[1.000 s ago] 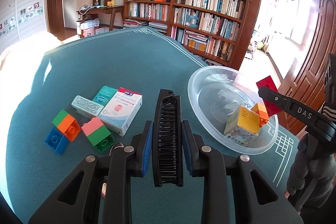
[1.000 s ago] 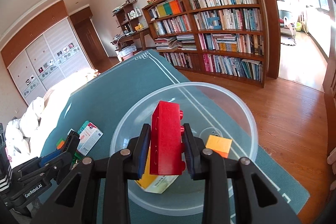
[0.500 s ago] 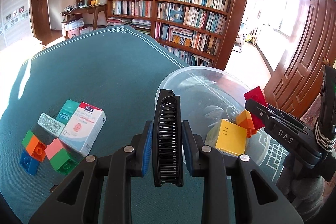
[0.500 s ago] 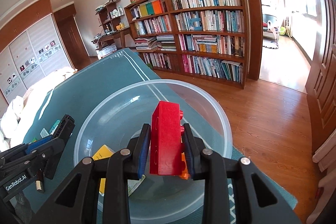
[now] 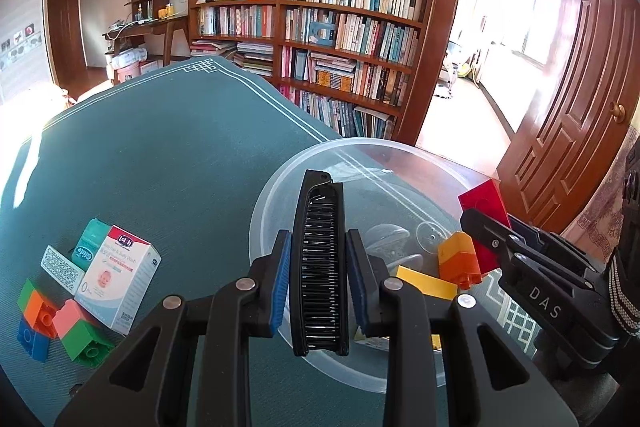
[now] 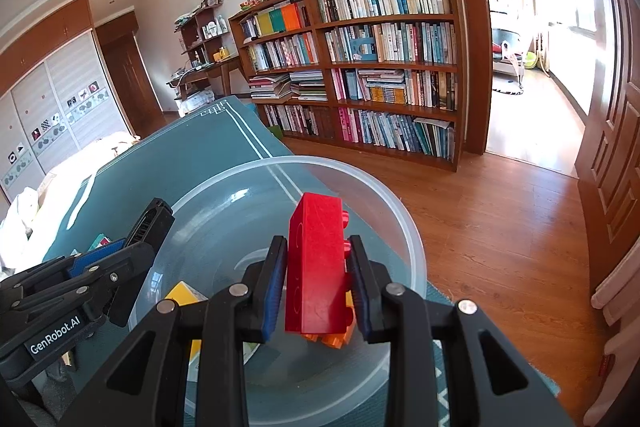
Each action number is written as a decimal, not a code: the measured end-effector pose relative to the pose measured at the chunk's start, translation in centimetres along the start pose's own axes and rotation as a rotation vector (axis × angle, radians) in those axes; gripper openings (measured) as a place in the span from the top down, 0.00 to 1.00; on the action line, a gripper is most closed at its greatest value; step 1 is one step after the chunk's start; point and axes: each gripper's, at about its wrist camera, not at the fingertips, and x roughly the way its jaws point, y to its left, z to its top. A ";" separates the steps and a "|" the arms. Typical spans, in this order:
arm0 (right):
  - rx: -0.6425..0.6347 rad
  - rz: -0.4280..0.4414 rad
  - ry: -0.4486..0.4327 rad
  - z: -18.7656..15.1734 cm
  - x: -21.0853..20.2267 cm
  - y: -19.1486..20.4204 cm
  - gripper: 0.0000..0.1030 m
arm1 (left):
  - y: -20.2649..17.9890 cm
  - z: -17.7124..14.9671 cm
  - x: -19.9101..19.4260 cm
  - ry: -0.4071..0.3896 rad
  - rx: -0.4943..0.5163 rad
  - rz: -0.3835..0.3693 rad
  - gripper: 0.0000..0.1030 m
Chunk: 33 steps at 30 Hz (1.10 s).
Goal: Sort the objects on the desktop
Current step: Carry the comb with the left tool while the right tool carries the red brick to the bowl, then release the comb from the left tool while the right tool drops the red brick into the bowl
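My left gripper point(image 5: 318, 271) is shut on a black comb point(image 5: 319, 259) and holds it over the near-left rim of a clear plastic bowl point(image 5: 280, 187). My right gripper point(image 6: 318, 271) is shut on a red toy brick point(image 6: 316, 267) above the bowl point(image 6: 408, 227); the brick also shows in the left wrist view point(image 5: 482, 199). In the bowl lie a yellow box point(image 5: 426, 285) and an orange brick point(image 5: 458, 259). The left gripper with the comb point(image 6: 148, 223) shows at the left in the right wrist view.
On the green table cloth point(image 5: 160, 155) at the left lie a white baby-wash box point(image 5: 118, 285), a teal box point(image 5: 90, 249), a small white pack point(image 5: 62, 269) and coloured bricks point(image 5: 60, 325). The table edge runs just behind the bowl; a bookshelf point(image 5: 320, 39) stands beyond.
My left gripper has carried the comb rightward to over the bowl's rim. My right gripper has moved the red brick lower over the bowl, above the orange brick.
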 end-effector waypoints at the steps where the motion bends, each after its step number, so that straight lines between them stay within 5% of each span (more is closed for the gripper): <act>1: 0.005 0.002 0.000 -0.1 0.0 0.0 0.67 | 0.1 0.0 0.1 0.003 -0.005 -0.013 0.71; 5: 0.024 -0.002 0.005 -0.1 0.2 -0.4 0.61 | 0.6 -0.1 0.3 0.010 -0.035 -0.052 0.47; 33: -0.029 0.006 -0.042 0.0 -1.5 2.4 0.57 | 2.6 -1.2 -1.4 -0.008 -0.074 0.067 0.46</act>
